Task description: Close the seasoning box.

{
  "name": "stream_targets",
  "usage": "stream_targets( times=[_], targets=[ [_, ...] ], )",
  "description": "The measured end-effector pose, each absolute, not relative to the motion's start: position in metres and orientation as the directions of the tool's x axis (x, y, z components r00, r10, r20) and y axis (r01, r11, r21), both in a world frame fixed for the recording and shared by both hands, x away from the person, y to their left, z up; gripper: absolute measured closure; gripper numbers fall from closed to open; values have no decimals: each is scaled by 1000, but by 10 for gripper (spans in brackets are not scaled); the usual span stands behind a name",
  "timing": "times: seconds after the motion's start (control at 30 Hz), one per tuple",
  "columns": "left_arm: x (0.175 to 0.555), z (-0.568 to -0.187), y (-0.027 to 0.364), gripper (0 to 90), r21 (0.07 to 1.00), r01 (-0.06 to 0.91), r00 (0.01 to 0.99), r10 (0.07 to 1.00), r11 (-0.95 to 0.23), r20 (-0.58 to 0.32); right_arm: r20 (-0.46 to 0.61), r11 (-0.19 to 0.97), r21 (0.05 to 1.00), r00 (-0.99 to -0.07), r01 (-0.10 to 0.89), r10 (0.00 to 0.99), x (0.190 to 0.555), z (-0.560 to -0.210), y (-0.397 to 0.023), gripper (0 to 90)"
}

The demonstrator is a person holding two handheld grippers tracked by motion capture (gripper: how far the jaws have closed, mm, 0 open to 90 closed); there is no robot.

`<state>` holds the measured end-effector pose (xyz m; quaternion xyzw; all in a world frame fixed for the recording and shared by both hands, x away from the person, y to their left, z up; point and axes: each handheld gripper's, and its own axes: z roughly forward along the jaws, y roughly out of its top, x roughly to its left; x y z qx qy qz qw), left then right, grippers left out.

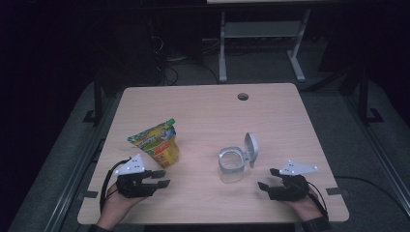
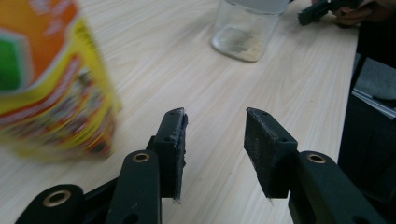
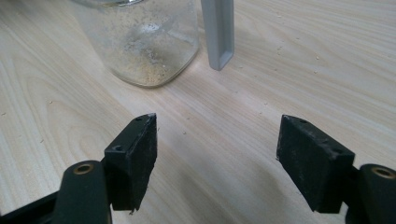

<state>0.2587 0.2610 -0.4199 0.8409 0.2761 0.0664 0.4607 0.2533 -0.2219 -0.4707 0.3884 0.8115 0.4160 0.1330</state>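
A yellow and orange snack pouch (image 1: pixel 157 143) stands upright on the wooden table at the left. In the left gripper view the pouch (image 2: pixel 51 79) is close by, blurred, to the left of the jaws. My left gripper (image 1: pixel 163 178) lies just in front of it, open (image 2: pixel 215 114), with only bare table between its fingers. A clear plastic jar (image 1: pixel 231 164) with crumbs at its bottom (image 3: pixel 140 37) stands right of centre, its grey hinged lid (image 1: pixel 251 147) flipped up. My right gripper (image 1: pixel 267 178) rests to the jar's right, open (image 3: pixel 217 119) and holding nothing.
The table (image 1: pixel 208 111) has a round cable hole (image 1: pixel 242 96) near its far edge. Behind it stands the grey metal frame of another table (image 1: pixel 261 43) on dark floor. Both hands rest near the table's front edge.
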Motion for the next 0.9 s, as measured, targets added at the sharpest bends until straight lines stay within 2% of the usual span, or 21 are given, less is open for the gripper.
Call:
stream_targets(
  times=[0.27, 0.37, 0.6, 0.9],
  targets=[
    [261, -416, 298, 535, 831, 425, 787, 600, -358, -143, 106, 354, 778, -664, 518, 740, 253, -471, -222, 284],
    [265, -414, 308, 492, 846, 425, 770, 620, -323, -150, 107, 353, 778, -663, 519, 741, 253, -471, -222, 285],
    [274, -411, 323, 364, 865, 408, 770, 618, -291, -156, 107, 355, 774, -661, 524, 743, 253, -471, -222, 285],
    [294, -400, 331, 312, 898, 357, 796, 587, -255, -150, 107, 354, 773, -659, 526, 744, 253, -472, -221, 285]
  ],
)
